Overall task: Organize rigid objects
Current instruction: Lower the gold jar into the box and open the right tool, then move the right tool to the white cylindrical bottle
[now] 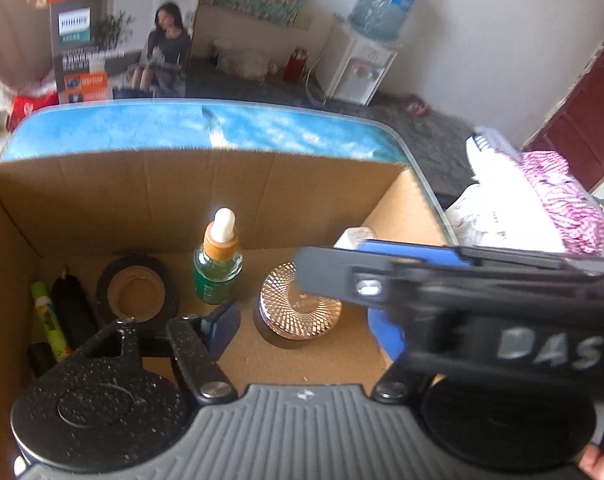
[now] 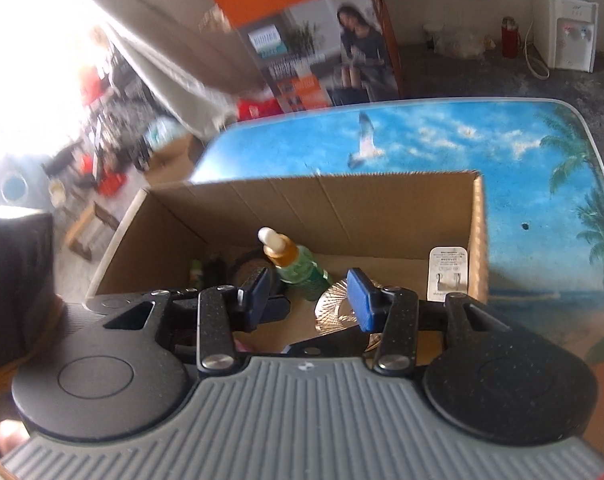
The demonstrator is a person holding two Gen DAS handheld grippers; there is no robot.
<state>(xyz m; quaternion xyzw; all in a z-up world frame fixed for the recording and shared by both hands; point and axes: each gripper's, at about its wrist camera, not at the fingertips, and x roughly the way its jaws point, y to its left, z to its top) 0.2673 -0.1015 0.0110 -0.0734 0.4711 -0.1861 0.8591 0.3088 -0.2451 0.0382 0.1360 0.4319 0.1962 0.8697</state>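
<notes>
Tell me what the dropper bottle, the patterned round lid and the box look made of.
Green dropper bottle: clear glass by its shine, with a wood-look collar and white rubbery bulb. Rose-gold patterned round lid: shiny metal or metallised plastic. Brown open box: matte corrugated cardboard, creased walls.

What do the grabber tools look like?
Each gripper, left and right, has speckled black arms, silver screws, round black discs and a ribbed grey base with a tiny white logo. The jaws carry blue pads. One black body reads "DAS" in white. Bare fingertips show; no cables or sleeves.
</notes>
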